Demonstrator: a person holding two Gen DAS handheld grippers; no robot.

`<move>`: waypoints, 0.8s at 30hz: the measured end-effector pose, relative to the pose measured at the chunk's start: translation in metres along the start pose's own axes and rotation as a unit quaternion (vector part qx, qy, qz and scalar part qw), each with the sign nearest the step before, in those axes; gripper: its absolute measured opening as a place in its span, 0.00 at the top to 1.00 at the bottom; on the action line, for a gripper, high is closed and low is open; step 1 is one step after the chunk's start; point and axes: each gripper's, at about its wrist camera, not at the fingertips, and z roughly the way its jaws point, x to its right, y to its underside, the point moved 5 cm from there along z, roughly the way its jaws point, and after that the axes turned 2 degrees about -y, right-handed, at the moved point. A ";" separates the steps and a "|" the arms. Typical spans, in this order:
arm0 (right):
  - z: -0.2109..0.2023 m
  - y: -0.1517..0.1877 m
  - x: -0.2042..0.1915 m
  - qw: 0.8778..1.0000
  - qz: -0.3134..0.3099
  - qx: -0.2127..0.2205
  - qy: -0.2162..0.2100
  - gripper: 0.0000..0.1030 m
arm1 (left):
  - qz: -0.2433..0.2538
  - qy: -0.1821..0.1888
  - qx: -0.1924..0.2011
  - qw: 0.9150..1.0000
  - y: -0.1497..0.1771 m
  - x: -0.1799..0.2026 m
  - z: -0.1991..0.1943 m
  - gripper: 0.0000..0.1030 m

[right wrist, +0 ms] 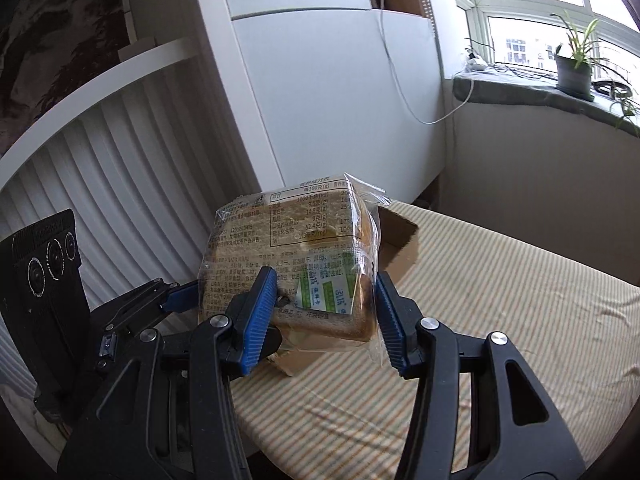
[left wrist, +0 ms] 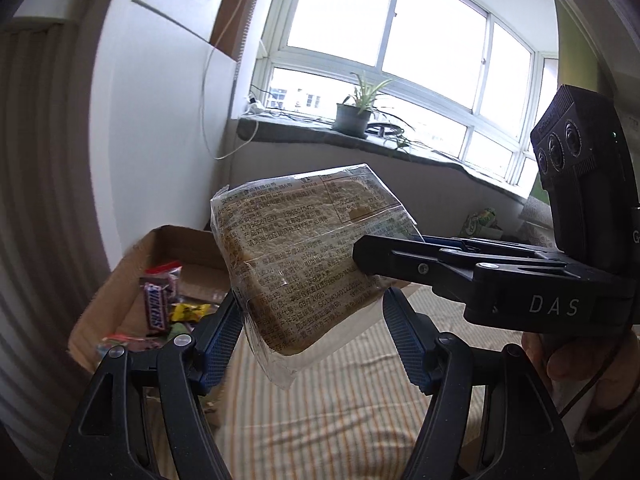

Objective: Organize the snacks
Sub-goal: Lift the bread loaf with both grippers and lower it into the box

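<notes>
Snacks for this task comprise a wrapped bread loaf held in the air and loose items in a box. Striped bedding (left wrist: 340, 400) covers the bed beneath both grippers; a white slatted headboard (right wrist: 100, 168) stands at one end, and a window (left wrist: 400, 40) with a stone sill lies beyond. An open cardboard box (left wrist: 132, 264) sits on the bedding near the headboard; it contains a Snickers bar (left wrist: 156, 307), a yellow packet (left wrist: 188, 312) and other wrappers too small to identify. The packaged bread (left wrist: 296, 268), sliced, sealed in clear printed film, is suspended above the bedding just beside the box, tilted. Left gripper (left wrist: 312, 340): the fingers stand partly open on either side of the package's lower end; the left pad meets the film, the right pad stands just apart from it, so a firm grip cannot be confirmed. Right gripper (right wrist: 326, 312): the fingers are about half open with both blue pads (right wrist: 260, 316) pressed against the loaf's opposite sides, holding it; in the left wrist view this gripper enters from the right, carried by a hand (left wrist: 576, 364). A potted plant (left wrist: 354, 114) stands on the sill, well apart from the work area.
</notes>
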 end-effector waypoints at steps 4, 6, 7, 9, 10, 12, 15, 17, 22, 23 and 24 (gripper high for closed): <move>0.035 -0.013 -0.028 0.999 -0.019 -0.008 -0.030 0.50 | -0.023 -0.042 0.004 0.999 0.001 -0.047 -0.014 0.32; 0.047 -0.017 -0.034 0.999 -0.022 -0.012 -0.040 0.50 | -0.030 -0.059 0.007 0.998 -0.001 -0.064 -0.016 0.32; 0.053 -0.019 -0.035 0.999 -0.023 -0.014 -0.044 0.50 | -0.033 -0.065 0.007 0.997 -0.002 -0.070 -0.016 0.32; 0.062 -0.021 -0.035 0.998 -0.023 -0.019 -0.048 0.50 | -0.038 -0.072 0.007 0.997 -0.004 -0.079 -0.015 0.32; 0.067 -0.021 -0.033 0.998 -0.023 -0.021 -0.050 0.50 | -0.040 -0.075 0.007 0.996 -0.004 -0.082 -0.012 0.32; 0.077 -0.020 -0.029 0.998 -0.019 -0.027 -0.053 0.50 | -0.043 -0.078 0.004 0.996 -0.005 -0.088 -0.006 0.32; 0.094 -0.017 -0.018 0.997 -0.010 -0.041 -0.058 0.50 | -0.047 -0.079 -0.006 0.996 -0.003 -0.095 0.006 0.32; 0.108 -0.010 -0.009 0.997 -0.002 -0.054 -0.060 0.50 | -0.050 -0.079 -0.015 0.995 0.001 -0.100 0.016 0.32; 0.112 0.006 0.014 0.999 0.007 -0.045 -0.016 0.46 | -0.069 -0.092 -0.057 0.992 0.022 -0.117 0.038 0.31; 0.108 0.007 0.018 0.999 0.008 -0.036 0.002 0.38 | -0.075 -0.095 -0.060 0.991 0.027 -0.121 0.037 0.31; 0.104 0.008 0.019 0.999 0.006 -0.026 0.020 0.35 | -0.084 -0.096 -0.061 0.990 0.030 -0.124 0.035 0.31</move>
